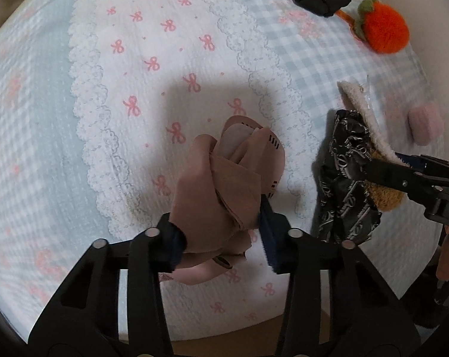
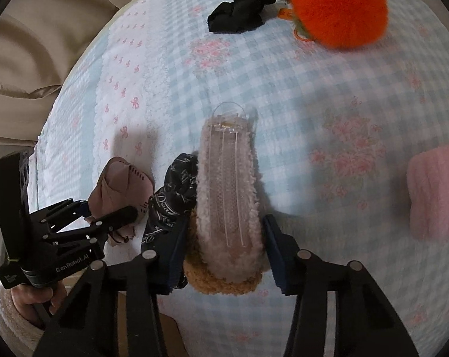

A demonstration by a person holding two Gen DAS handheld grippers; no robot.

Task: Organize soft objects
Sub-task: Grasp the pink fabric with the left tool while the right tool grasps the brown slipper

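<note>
The left gripper (image 1: 224, 232) pinched a beige stocking bundle (image 1: 224, 184) above the bow-print bedspread (image 1: 135, 59). Just beside it, the right gripper (image 2: 224, 250) clamped a fuzzy hair clip (image 2: 227, 190) — plus a black monogram scarf (image 2: 167, 205) — angled downward.

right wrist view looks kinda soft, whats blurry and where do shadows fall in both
Right wrist view: the pink pad at the edge and the orange pompom are smeared, and the checked bedspread curves with fisheye distortion. Left wrist view: sharper, with a soft dark shadow on the bedspread behind the beige fabric bundle held in the left gripper.
</note>
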